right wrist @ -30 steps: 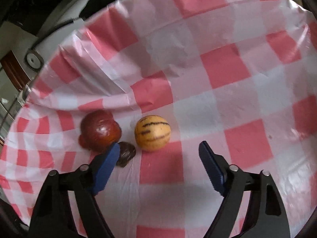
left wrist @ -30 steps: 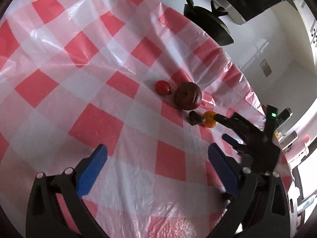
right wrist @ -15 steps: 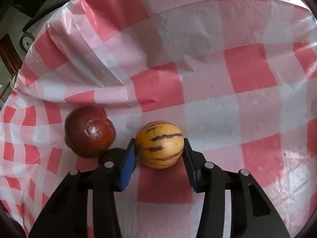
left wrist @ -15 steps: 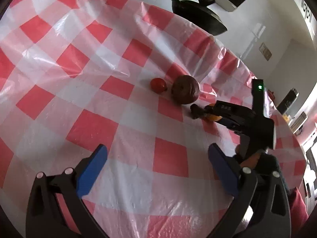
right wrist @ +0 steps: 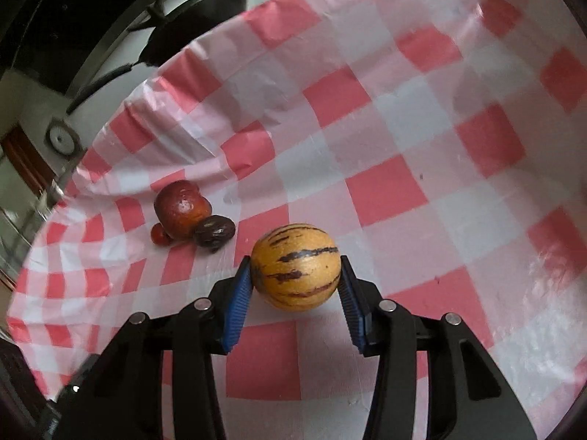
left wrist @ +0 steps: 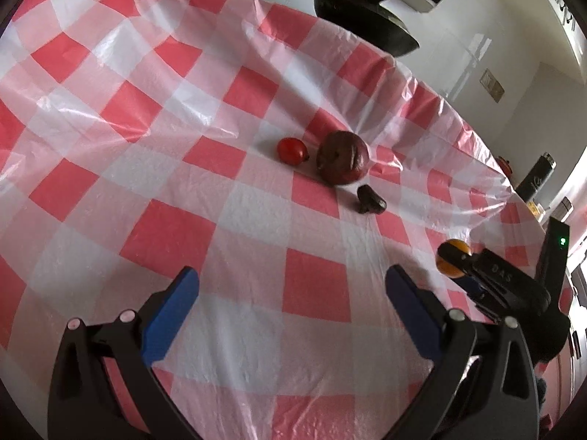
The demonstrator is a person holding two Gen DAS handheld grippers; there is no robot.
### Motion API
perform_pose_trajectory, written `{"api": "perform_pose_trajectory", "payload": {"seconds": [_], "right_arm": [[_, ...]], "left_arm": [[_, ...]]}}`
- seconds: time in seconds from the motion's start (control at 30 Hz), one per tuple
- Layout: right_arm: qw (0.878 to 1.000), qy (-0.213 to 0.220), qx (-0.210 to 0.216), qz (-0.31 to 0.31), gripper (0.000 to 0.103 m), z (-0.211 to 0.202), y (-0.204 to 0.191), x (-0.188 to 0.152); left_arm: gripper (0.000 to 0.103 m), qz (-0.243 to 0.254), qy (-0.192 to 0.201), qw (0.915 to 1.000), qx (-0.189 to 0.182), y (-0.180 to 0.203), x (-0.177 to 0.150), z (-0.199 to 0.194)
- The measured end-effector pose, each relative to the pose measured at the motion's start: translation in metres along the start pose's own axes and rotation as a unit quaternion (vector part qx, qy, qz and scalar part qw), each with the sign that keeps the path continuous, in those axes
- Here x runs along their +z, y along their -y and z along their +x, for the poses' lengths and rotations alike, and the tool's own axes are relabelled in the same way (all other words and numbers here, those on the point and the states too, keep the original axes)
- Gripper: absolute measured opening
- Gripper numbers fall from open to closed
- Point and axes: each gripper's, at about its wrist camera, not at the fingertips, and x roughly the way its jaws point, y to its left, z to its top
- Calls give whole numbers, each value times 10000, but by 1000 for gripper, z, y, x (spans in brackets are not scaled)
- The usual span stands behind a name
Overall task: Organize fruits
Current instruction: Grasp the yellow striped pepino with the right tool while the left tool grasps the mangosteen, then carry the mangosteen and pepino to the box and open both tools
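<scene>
Nearest to us, the right gripper (right wrist: 295,279) has just been closing, and its blue pads (right wrist: 238,299) now pinch a striped yellow fruit (right wrist: 296,266) from both sides. That fruit sits between the jaws above the checked tablecloth (right wrist: 403,183); whether it still touches the cloth we cannot quite tell from here. In the left wrist view the same fruit (left wrist: 452,262) shows at the right side of the table, clamped at the tip of the right gripper (left wrist: 455,262).

Our left gripper (left wrist: 290,293) hangs over the near middle of the tablecloth (left wrist: 183,146), jaws spread wide, nothing between them.

Further on, toward the far edge of the table, three pieces lie in a loose cluster. A small dark fruit (left wrist: 370,201) comes first, lying alone just in front of the dark red apple (left wrist: 342,162). Left of that apple, just beside it, we see a little red tomato (left wrist: 291,150). From the right wrist the small dark fruit (right wrist: 214,233) looks to be touching the apple (right wrist: 181,208), and the tomato (right wrist: 160,235) peeks out from behind it.

Beyond the far edge of the table a black pan (left wrist: 363,18) rests against the white wall.
</scene>
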Motion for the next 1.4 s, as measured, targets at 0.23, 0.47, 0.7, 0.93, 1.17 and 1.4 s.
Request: {"api": "perform_pose_trajectory", "payload": {"seconds": [0.23,0.47,0.7,0.93,1.17,1.4], "right_arm": [[9992,408,1,14,46,-21,4,-2],[9975,668,3,234,46,-31,14,0],[9968,699,26,396,46,-31,19,2],[9970,683,36,361,46,-30,18,2],[9972,658,67,346,46,-30,18,2],[9977,618,69,253,46,-29,14,2]], "left_arm": [[102,209,-488,9984,177,17,5,23],[101,1265,-475,9892,571,88,33,81],[79,1594,-850,9812,680,124,51,140],[40,1875,-885,9740,917,129,58,156],[39,1655,-425,9834,608,105,41,98],[39,1094,48,9927,503,57,-12,-6]]}}
